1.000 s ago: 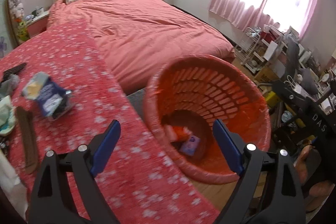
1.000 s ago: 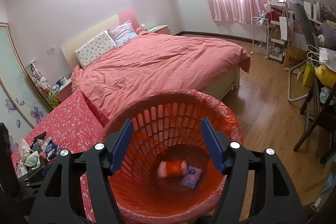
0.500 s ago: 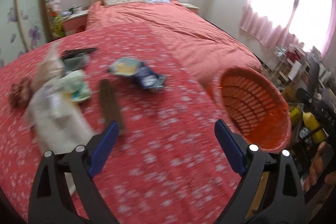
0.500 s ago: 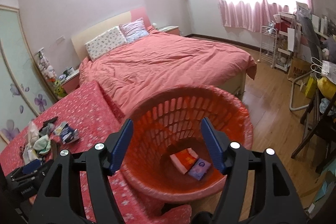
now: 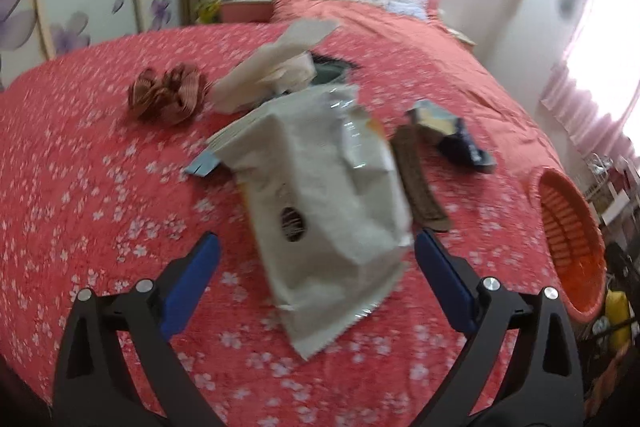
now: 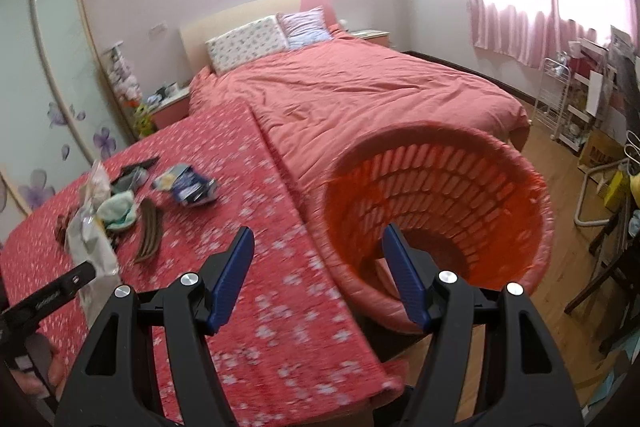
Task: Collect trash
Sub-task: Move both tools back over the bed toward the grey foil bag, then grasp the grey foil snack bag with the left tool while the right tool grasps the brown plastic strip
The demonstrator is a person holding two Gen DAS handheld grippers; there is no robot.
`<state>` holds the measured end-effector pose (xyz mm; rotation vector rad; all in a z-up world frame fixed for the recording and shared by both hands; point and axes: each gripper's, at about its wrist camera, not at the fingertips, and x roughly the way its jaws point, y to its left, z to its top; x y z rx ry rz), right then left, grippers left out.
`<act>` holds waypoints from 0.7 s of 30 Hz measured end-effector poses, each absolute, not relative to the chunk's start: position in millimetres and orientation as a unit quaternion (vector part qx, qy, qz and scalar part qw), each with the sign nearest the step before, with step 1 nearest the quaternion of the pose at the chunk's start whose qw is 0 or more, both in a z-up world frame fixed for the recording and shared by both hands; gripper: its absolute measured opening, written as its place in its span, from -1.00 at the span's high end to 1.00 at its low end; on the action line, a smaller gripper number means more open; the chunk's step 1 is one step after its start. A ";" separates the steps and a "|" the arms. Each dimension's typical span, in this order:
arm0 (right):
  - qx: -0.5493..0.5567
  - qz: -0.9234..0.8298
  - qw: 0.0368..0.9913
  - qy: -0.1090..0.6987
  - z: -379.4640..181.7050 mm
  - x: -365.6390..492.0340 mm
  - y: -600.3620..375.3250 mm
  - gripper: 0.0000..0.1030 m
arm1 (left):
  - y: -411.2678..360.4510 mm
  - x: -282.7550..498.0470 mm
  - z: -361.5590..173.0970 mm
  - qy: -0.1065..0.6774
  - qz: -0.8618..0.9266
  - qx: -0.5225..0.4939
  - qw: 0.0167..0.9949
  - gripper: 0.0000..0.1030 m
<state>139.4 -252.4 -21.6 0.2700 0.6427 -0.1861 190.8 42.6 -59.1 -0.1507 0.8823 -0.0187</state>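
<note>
L gripper [image 5: 316, 259] jaws opening, grey pouch [image 5: 324, 203] between, untouched. R gripper [image 6: 320, 275] spread, empty, over table edge [image 6: 320, 251] beside orange basket [image 6: 532, 195].

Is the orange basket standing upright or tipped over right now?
Tipped. In the right wrist view the orange basket lies tilted beside the table, its mouth facing the camera; whether anything props it is hidden.

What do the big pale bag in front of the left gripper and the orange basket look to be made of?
The pale bag looks like matte paper-faced packaging with a clear glossy film window: it holds creases, has a serrated sealed edge, and the film glints. Blur leaves it uncertain. The orange basket looks like rigid moulded plastic, judging by its even slotted lattice wall and slight sheen.
</note>
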 end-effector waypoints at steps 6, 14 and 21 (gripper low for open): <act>0.114 -0.073 0.936 0.325 -26.3 142.3 -225.4 -0.29 | 42.9 204.2 -66.2 0.436 -0.011 -0.094 0.895 -0.86; 0.093 -0.059 0.935 0.337 -31.1 147.4 -201.3 -0.29 | 31.1 223.2 -78.9 0.454 0.006 -0.101 0.885 -0.86; 0.086 -0.054 0.935 0.340 -30.5 148.4 -192.4 -0.29 | 40.1 214.1 -78.5 0.446 -0.014 -0.107 0.889 -0.35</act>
